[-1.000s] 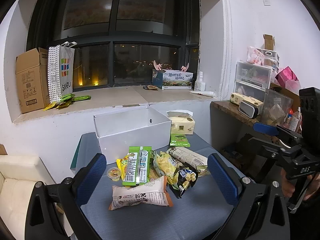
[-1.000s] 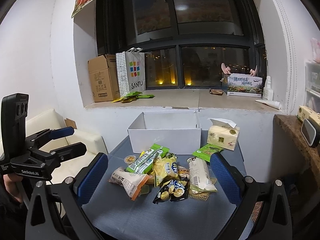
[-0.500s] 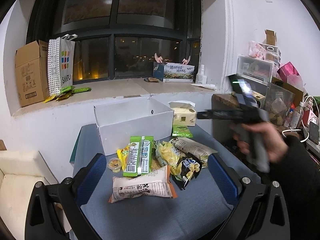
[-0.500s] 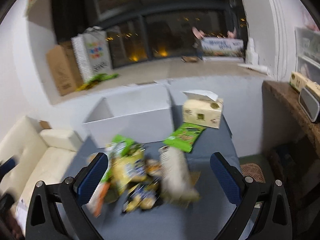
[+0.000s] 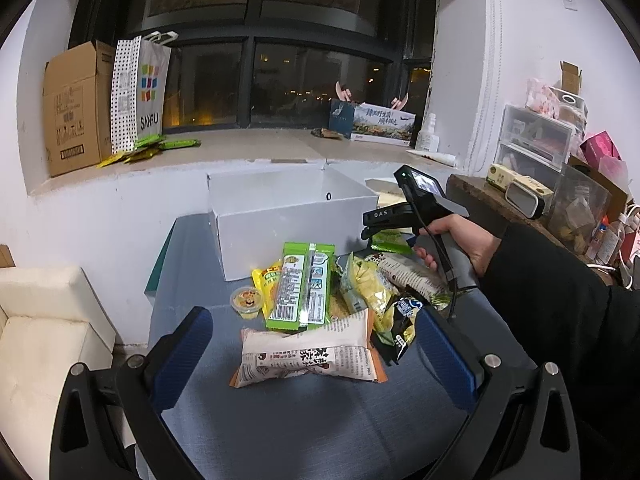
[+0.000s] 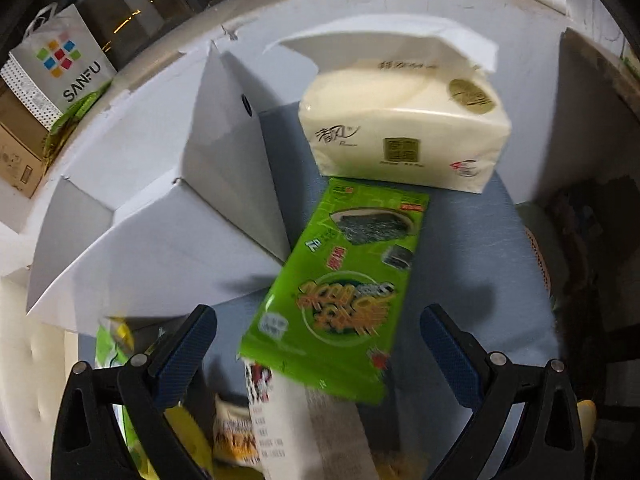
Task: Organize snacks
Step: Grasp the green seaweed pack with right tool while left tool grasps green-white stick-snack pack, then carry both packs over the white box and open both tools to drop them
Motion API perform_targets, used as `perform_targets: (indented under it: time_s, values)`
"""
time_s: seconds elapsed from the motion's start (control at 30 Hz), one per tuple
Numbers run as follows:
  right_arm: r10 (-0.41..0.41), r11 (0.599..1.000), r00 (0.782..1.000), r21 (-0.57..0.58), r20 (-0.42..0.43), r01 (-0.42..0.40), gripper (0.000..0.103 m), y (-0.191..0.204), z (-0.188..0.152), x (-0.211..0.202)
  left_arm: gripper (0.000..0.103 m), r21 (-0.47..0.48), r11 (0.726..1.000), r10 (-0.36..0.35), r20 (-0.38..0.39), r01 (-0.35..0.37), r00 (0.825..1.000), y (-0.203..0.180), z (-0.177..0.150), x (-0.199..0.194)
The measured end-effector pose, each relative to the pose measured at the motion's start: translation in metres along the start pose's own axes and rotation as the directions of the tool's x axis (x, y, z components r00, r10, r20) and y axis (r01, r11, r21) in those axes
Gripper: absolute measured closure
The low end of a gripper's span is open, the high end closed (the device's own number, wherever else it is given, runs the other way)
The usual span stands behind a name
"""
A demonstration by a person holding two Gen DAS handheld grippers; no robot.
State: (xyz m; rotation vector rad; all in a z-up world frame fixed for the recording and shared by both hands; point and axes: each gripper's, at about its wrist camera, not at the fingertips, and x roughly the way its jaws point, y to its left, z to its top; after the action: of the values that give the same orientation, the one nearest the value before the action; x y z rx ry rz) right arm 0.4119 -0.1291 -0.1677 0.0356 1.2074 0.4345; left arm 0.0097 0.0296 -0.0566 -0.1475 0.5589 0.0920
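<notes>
Green foil of the seaweed packet (image 6: 340, 276) is framed between the spread jaws of the right gripper (image 6: 316, 344), apparently lined up for a pick; nothing is held. The packet lies flat on the tabletop (image 6: 472, 240), between the white box (image 6: 224, 168) and the tissue pack (image 6: 404, 120). The left gripper (image 5: 312, 360) is held wide apart over the snack pile (image 5: 320, 304), empty.

Counting what's on the table: one white box (image 5: 288, 216), one tissue pack (image 6: 404, 120), one little pudding cup (image 5: 247, 300), one green seaweed pack (image 6: 340, 280), one white-and-orange bag (image 5: 308, 356), one tall green pack (image 5: 302, 286), roughly four more snack bags piled together. Two grippers.
</notes>
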Motion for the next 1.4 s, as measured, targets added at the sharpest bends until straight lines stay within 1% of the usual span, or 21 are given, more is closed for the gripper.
perform_targets:
  time_s: [0.03, 0.1, 0.13, 0.27, 0.43, 0.5, 0.57, 0.63, 0.73, 0.83, 0.9, 0.97, 1.0, 1.03, 1.07, 1.1, 1.13, 1.17, 1.2, 1.27, 1.4]
  values:
    - [-0.01, 1.0, 1.0, -0.006, -0.015, 0.01, 0.001, 0.002, 0.0, 0.006, 0.0, 0.001, 1.0, 0.001, -0.003, -0.001, 1.0, 0.0, -0.001, 0.002]
    - [-0.05, 0.998, 0.998, -0.025, -0.039, 0.049, 0.022, 0.004, 0.0, 0.013, 0.0, 0.005, 1.0, 0.001, -0.015, -0.001, 1.0, 0.001, -0.002, 0.006]
    - [-0.057, 0.998, 0.998, -0.035, -0.039, 0.055, 0.022, 0.003, -0.001, 0.014, 0.0, 0.007, 1.0, 0.003, -0.024, -0.003, 1.0, 0.001, -0.002, 0.009]
    - [-0.013, 0.999, 1.0, -0.038, -0.017, 0.013, 0.025, -0.007, -0.01, -0.001, 0.0, 0.005, 1.0, -0.008, -0.067, 0.009, 0.998, 0.003, -0.001, 0.026]
    - [0.079, 0.995, 0.994, -0.062, 0.077, -0.074, 0.027, -0.03, -0.03, -0.044, 0.0, 0.023, 0.999, -0.024, -0.136, 0.027, 0.99, 0.004, 0.011, 0.062]
    - [0.126, 0.991, 0.985, -0.061, 0.118, -0.12, 0.027, -0.04, -0.042, -0.07, 0.0, 0.035, 0.999, -0.026, -0.193, 0.033, 0.981, 0.004, 0.018, 0.085]
    - [0.188, 0.982, 0.967, -0.065, 0.174, -0.179, 0.027, -0.051, -0.057, -0.1, 0.0, 0.062, 0.997, -0.033, -0.251, 0.05, 0.968, 0.003, 0.024, 0.112]
    - [0.228, 0.973, 0.95, -0.077, 0.215, -0.216, 0.027, -0.06, -0.073, -0.122, 0.0, 0.095, 0.993, -0.027, -0.337, 0.063, 0.941, 0.002, 0.027, 0.147]
    - [0.296, 0.955, 0.917, -0.107, 0.268, -0.277, 0.027, -0.065, -0.106, -0.157, 0.0, 0.133, 0.99, 0.022, -0.419, 0.037, 0.908, 0.004, 0.026, 0.186]
    - [0.324, 0.945, 0.897, -0.136, 0.299, -0.297, 0.027, -0.066, -0.132, -0.172, 0.0, 0.151, 0.986, 0.009, -0.453, 0.066, 0.891, 0.003, 0.028, 0.21]
    - [0.342, 0.939, 0.885, -0.143, 0.316, -0.312, 0.027, -0.055, -0.141, -0.179, 0.0, 0.148, 0.984, -0.011, -0.481, 0.094, 0.877, 0.001, 0.029, 0.224]
    - [0.367, 0.93, 0.87, -0.134, 0.33, -0.341, 0.027, -0.058, -0.156, -0.183, 0.001, 0.159, 0.983, -0.003, -0.504, 0.096, 0.864, 0.001, 0.027, 0.237]
    - [0.375, 0.927, 0.863, -0.129, 0.338, -0.352, 0.027, -0.06, -0.163, -0.184, 0.011, 0.166, 0.981, 0.001, -0.517, 0.099, 0.856, 0.0, 0.026, 0.242]
    - [0.383, 0.924, 0.857, -0.122, 0.346, -0.363, 0.027, -0.062, -0.171, -0.189, 0.026, 0.166, 0.98, -0.005, -0.524, 0.108, 0.852, 0.001, 0.025, 0.245]
    - [0.391, 0.92, 0.851, -0.123, 0.351, -0.372, 0.027, -0.062, -0.176, -0.189, 0.029, 0.163, 0.98, -0.01, -0.528, 0.112, 0.849, 0.001, 0.023, 0.247]
    - [0.395, 0.918, 0.848, -0.127, 0.354, -0.375, 0.026, -0.061, -0.179, -0.19, 0.03, 0.174, 0.979, -0.001, -0.515, 0.105, 0.857, 0.001, 0.022, 0.246]
    - [0.395, 0.918, 0.846, -0.132, 0.357, -0.373, 0.026, -0.06, -0.184, -0.192, 0.034, 0.179, 0.978, -0.006, -0.499, 0.11, 0.866, 0.001, 0.022, 0.242]
    - [0.39, 0.921, 0.847, -0.137, 0.361, -0.365, 0.026, -0.058, -0.188, -0.193, 0.036, 0.192, 0.975, -0.013, -0.467, 0.115, 0.884, -0.001, 0.022, 0.234]
    - [0.381, 0.925, 0.85, -0.146, 0.363, -0.352, 0.026, -0.055, -0.19, -0.194, 0.037, 0.204, 0.972, -0.016, -0.443, 0.118, 0.896, -0.003, 0.022, 0.226]
    - [0.374, 0.928, 0.852, -0.161, 0.367, -0.338, 0.026, -0.053, -0.193, -0.195, 0.037, 0.21, 0.974, 0.001, -0.382, 0.086, 0.924, -0.002, 0.025, 0.208]
    - [0.39, 0.92, 0.84, -0.192, 0.378, -0.341, 0.026, -0.043, -0.192, -0.198, 0.038, 0.09, 0.994, -0.045, -0.217, 0.066, 0.975, 0.016, 0.045, 0.162]
